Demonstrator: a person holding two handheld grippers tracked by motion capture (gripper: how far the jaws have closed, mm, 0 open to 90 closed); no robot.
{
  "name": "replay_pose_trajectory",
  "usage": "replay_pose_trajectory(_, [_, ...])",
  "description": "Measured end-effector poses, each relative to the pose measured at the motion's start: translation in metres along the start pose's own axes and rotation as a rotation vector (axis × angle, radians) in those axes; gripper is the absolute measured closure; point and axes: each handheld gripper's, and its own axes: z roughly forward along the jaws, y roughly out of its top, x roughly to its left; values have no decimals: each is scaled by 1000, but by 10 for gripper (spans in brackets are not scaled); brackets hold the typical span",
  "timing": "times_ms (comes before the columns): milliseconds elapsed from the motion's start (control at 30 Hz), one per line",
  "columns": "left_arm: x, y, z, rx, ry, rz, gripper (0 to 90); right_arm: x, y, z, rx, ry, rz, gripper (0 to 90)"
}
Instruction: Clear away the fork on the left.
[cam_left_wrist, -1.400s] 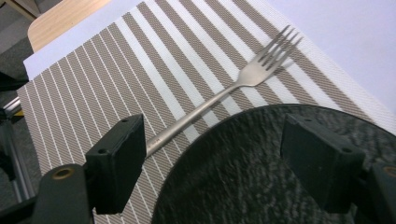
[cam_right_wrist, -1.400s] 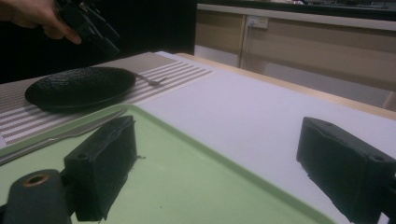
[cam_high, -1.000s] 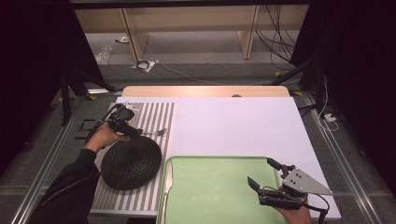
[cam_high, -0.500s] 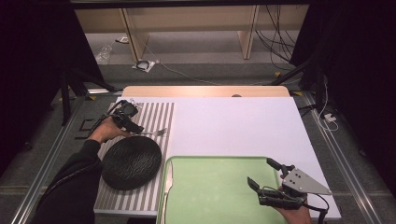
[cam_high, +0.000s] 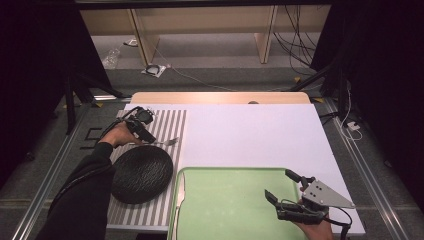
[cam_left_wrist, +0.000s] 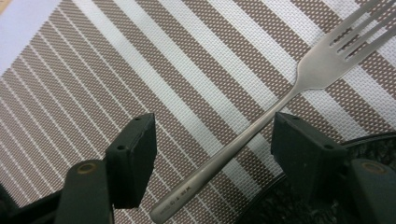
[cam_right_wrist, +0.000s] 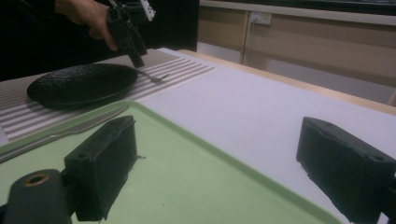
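Observation:
A silver fork lies on the striped placemat, just beyond the black plate. My left gripper is down at the fork's handle. In the left gripper view its jaws straddle the handle and have just been closing, but the pads stand off it, the right one very near. My right gripper hovers open over the green tray at the near right, with nothing between its jaws.
A table knife lies along the tray's left rim. The plate sits on the near half of the placemat. White tabletop stretches to the right of the placemat and beyond the tray.
My left hand has moved right and down along the placemat to the fork's handle. The fork, the plate and my right gripper have stayed put.

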Motion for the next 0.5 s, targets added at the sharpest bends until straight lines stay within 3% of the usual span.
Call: replay_pose_trajectory(500, [-5,12,6,47,-26,104,446,0,0,0,-2,1,0,131])
